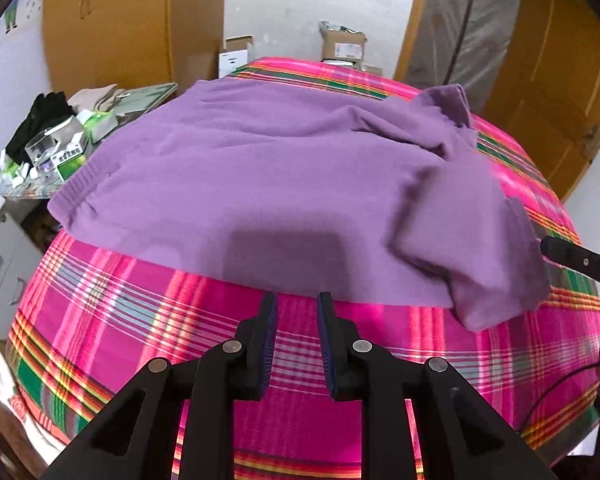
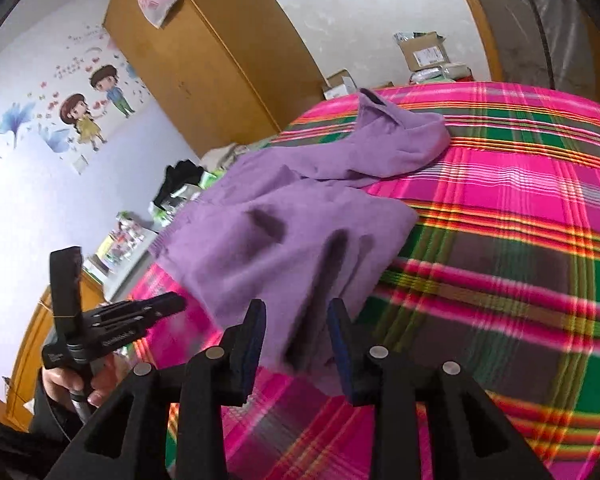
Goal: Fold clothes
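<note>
A purple sweater (image 1: 268, 176) lies spread on a bed with a pink plaid cover (image 1: 140, 300). Its right side is folded over into a rumpled flap (image 1: 472, 248). My left gripper (image 1: 297, 300) hovers open over the cover, just short of the sweater's near edge, with nothing between its fingers. In the right wrist view the sweater (image 2: 284, 232) runs away to the left. Its near corner (image 2: 300, 344) lies in the gap of my right gripper (image 2: 297, 312), whose jaws stand wide apart. The left gripper (image 2: 172, 304) shows at the left, held by a hand (image 2: 80, 384).
A cluttered side table (image 1: 56, 140) with boxes, a glass and black cloth stands left of the bed, above white drawers (image 1: 0, 256). A wooden wardrobe (image 1: 108, 20) and cardboard boxes (image 1: 342, 46) are beyond the bed. A wooden door (image 1: 552, 80) is at the right.
</note>
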Available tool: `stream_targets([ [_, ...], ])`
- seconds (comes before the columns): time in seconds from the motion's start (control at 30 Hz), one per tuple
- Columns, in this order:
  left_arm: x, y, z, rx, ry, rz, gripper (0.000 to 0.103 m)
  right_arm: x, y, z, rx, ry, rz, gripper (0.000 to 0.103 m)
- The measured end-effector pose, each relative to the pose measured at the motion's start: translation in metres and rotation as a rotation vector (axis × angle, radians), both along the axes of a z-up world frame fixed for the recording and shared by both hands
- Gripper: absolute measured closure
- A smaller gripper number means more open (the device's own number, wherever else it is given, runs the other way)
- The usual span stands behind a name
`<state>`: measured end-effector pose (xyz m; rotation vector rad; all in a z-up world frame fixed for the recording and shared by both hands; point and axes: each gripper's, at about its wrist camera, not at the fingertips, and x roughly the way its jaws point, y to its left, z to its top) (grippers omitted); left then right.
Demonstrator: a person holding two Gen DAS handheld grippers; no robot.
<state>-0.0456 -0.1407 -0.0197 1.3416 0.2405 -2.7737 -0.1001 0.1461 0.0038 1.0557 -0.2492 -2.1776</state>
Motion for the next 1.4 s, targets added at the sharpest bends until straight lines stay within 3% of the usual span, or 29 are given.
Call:
stream_targets([
  [0.33, 0.004, 0.019, 0.004, -0.002, 0.010, -0.029, 0.080, -0.017, -0.014, -0.021, 0.047, -0.039, -0.043, 0.071],
  [0.4, 0.004, 0.021, 0.002, -0.005, 0.004, -0.033, 0.079, -0.015, -0.013, -0.021, 0.053, -0.022, -0.046, 0.093],
  [0.43, 0.004, 0.022, 0.002, -0.007, 0.001, -0.035, 0.079, -0.014, -0.010, -0.019, 0.046, -0.006, -0.050, 0.098],
  [0.57, 0.003, 0.022, 0.000, -0.011, -0.008, -0.031, 0.080, -0.011, 0.009, -0.011, 0.008, 0.028, -0.101, 0.098],
  [0.83, 0.000, 0.025, -0.002, -0.015, -0.016, -0.031, 0.080, -0.001, 0.104, 0.010, -0.058, 0.060, -0.360, 0.098],
  [1.17, -0.011, 0.052, -0.006, -0.017, -0.028, -0.098, 0.080, 0.034, 0.241, 0.031, -0.046, 0.115, -0.747, 0.098],
  [1.4, -0.016, 0.074, -0.007, -0.017, -0.031, -0.144, 0.080, 0.058, 0.303, 0.047, 0.014, 0.171, -0.945, 0.098],
])
